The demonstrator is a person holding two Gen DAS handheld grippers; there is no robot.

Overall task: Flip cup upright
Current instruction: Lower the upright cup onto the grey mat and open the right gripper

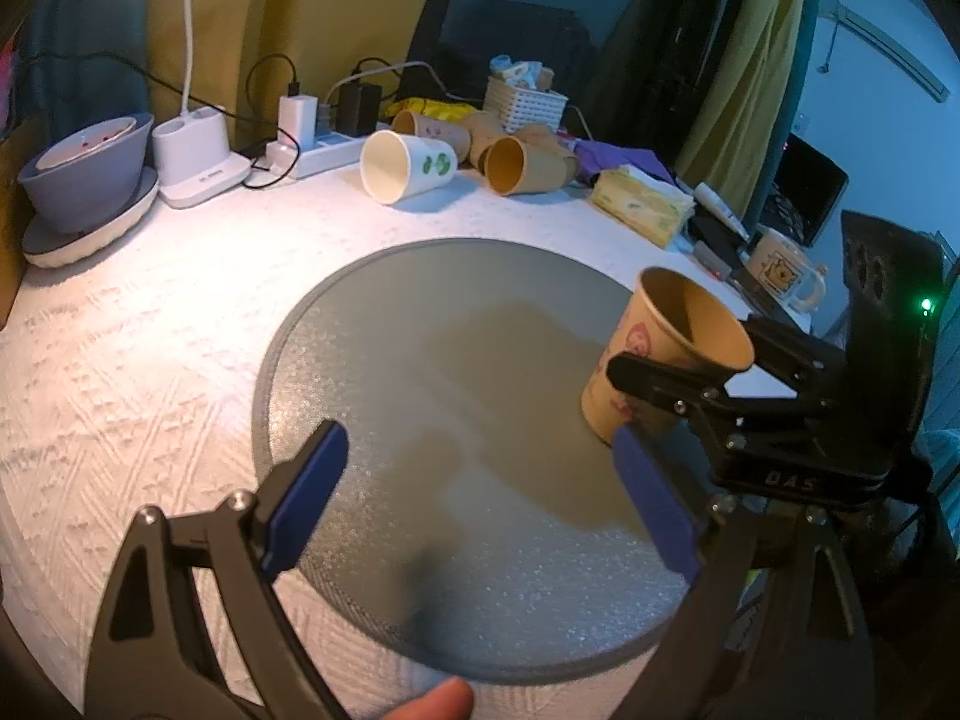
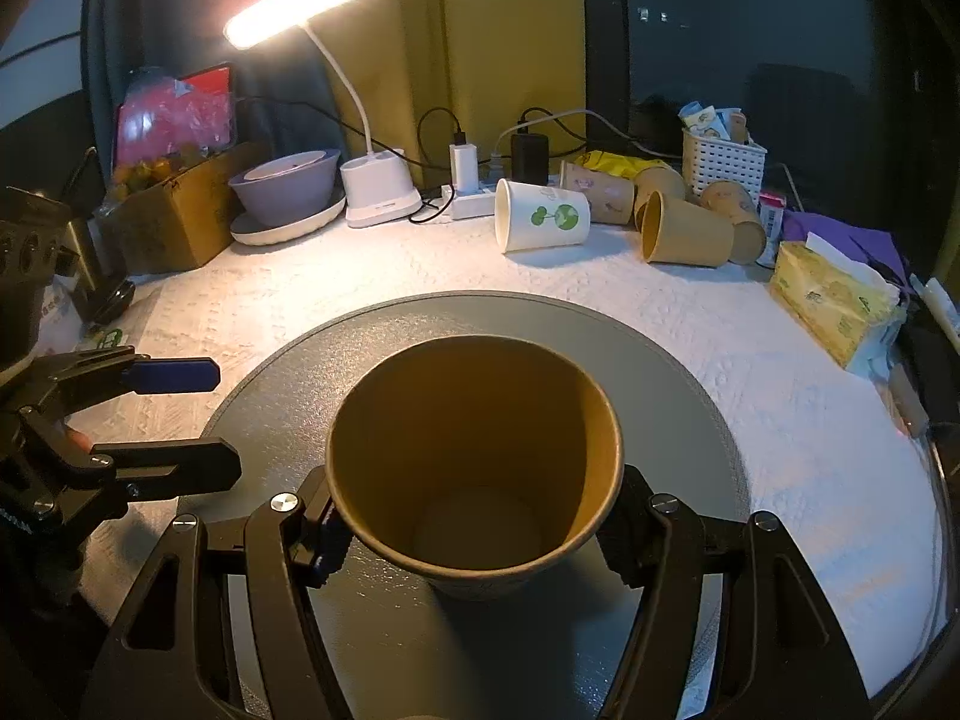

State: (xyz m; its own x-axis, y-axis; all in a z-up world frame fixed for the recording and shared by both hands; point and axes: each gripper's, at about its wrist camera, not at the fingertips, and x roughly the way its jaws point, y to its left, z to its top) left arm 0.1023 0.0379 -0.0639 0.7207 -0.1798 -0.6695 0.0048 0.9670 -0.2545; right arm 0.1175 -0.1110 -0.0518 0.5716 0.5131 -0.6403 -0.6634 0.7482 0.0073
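A brown paper cup [image 2: 474, 468] with pink print stands mouth up, slightly tilted, on the round grey mat [image 2: 672, 360]. My right gripper [image 2: 474, 534] is shut on the cup, its fingers pressing both sides below the rim. In the left wrist view the cup [image 1: 654, 354] sits at the mat's right edge [image 1: 384, 360] with the right gripper's black fingers [image 1: 654, 381] around it. My left gripper [image 1: 480, 498] is open and empty over the mat, left of the cup; it shows in the right wrist view [image 2: 180, 420] at the left.
At the back lie a white cup with green print [image 2: 543, 216] and several brown cups [image 2: 684, 234] on their sides. A lamp base [image 2: 378, 192], power strip [image 2: 468, 204], grey bowl [image 2: 288, 186], white basket [image 2: 720, 162] and tissue pack [image 2: 834, 300] ring the white tablecloth.
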